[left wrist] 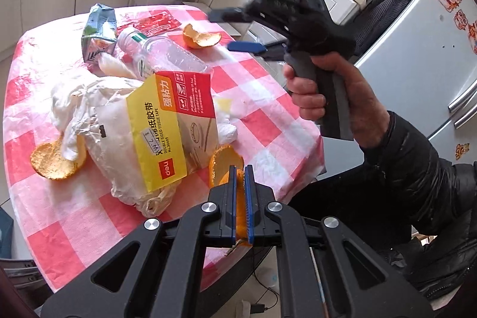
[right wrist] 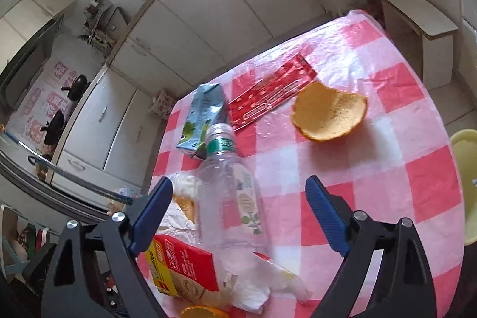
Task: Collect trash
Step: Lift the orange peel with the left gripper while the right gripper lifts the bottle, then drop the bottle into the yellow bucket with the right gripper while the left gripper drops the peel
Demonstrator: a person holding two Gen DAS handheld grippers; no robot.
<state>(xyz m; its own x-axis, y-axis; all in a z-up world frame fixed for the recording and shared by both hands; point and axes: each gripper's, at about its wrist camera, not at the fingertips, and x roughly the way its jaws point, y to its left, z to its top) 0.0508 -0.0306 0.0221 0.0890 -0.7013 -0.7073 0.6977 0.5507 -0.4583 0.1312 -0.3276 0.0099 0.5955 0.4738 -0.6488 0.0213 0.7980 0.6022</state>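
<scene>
Pinching a strip of orange peel [left wrist: 241,216], the left tongs [left wrist: 242,184] sit just this side of the tape box [left wrist: 176,121]; three more peel pieces lie around that box; the right tongs [left wrist: 238,30] stand spread beyond it.

Straddling the one bottle [right wrist: 229,198], the right tongs [right wrist: 238,216] gape wide; the bottle's long axis runs away from the tongs, cap towards the carton [right wrist: 202,118]; one red wrapper [right wrist: 271,94] lies beyond on the counter [right wrist: 402,157].

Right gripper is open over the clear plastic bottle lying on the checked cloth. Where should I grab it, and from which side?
Grip the clear plastic bottle across its body, below the green neck band, coming down from above. It lies on its side, lengthwise between the open right gripper fingers, so they would likely close on its rounded sides. Its base rests on crumpled white plastic, so avoid that end.
</scene>
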